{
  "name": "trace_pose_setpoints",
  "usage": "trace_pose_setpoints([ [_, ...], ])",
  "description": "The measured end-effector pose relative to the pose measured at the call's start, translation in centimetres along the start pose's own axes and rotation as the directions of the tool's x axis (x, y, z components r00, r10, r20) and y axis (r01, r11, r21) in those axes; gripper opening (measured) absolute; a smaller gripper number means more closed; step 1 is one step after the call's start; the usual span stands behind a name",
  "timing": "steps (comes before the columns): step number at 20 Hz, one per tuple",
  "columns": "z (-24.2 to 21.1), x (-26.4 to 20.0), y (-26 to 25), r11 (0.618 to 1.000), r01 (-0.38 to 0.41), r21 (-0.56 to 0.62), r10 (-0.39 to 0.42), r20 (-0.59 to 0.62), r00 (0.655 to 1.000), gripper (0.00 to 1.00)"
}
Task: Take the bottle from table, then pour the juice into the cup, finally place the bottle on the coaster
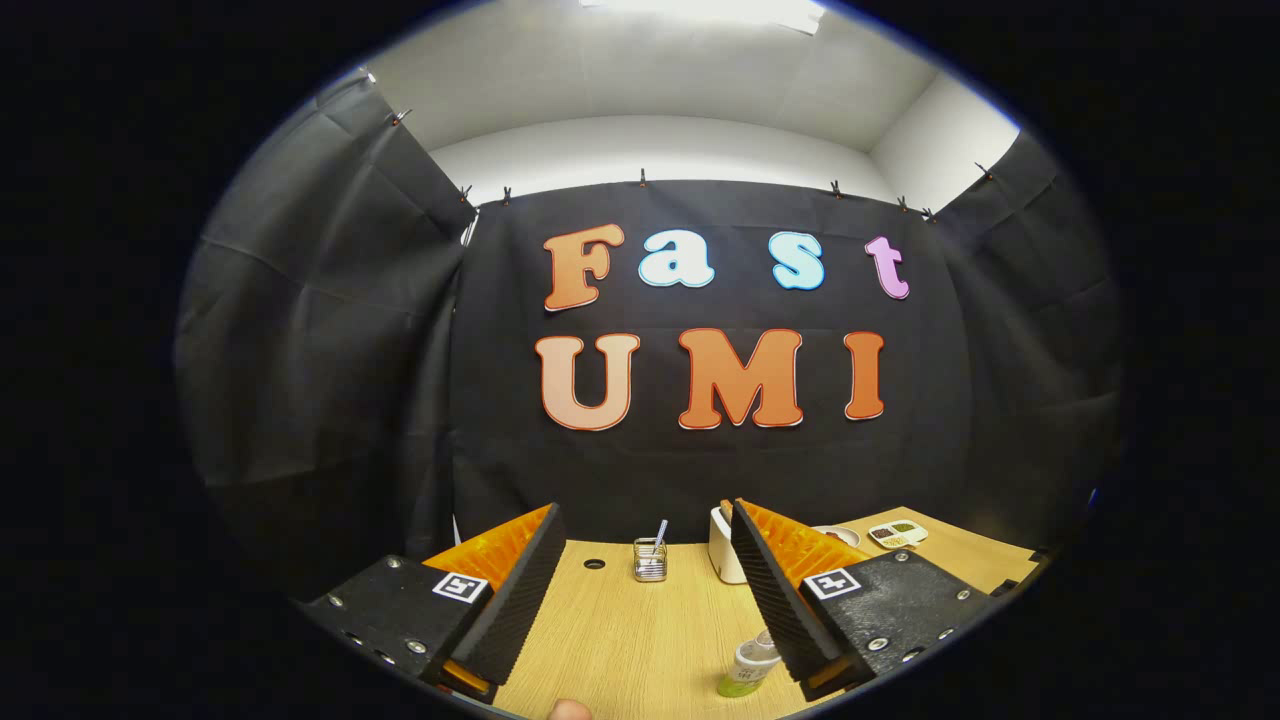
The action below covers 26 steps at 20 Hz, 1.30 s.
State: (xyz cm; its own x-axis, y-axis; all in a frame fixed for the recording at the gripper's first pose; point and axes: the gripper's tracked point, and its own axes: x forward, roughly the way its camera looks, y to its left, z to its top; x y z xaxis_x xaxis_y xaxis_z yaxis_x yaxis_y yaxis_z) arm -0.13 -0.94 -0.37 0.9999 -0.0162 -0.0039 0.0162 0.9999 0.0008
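My gripper (643, 520) is open, held above the wooden table (640, 640), with nothing between its fingers. A small clear bottle (748, 672) with a white cap and greenish juice stands low beside the inner face of the right finger, which partly hides it. Farther off, beyond the fingertips, a small clear cup (650, 560) holds a thin stick. A white container (722, 548) stands next to it, just left of the right fingertip. A pale round disc (842, 535), possibly the coaster, peeks out behind the right finger.
A small white dish (897, 533) with dark contents lies at the far right of the table. A round cable hole (594, 564) is in the tabletop near the back wall. A person's fingertip (572, 711) shows at the near edge.
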Motion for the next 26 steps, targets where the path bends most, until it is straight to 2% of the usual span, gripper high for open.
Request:
trace_pose_setpoints([
  [13, -0.3, 0.0, -0.3, 1.000, 0.010, -0.014, -0.010, -0.005, 1.000, 0.99],
  [17, -1.1, 0.1, -1.3, 0.999, 0.034, -0.028, -0.035, -0.025, 0.999, 0.99],
  [22, -3.4, 0.2, -3.2, 0.997, 0.075, -0.028, -0.077, -0.059, 0.995, 0.99],
  [26, -7.9, 0.3, -4.9, 0.996, 0.089, -0.003, -0.088, -0.138, 0.987, 0.99],
])
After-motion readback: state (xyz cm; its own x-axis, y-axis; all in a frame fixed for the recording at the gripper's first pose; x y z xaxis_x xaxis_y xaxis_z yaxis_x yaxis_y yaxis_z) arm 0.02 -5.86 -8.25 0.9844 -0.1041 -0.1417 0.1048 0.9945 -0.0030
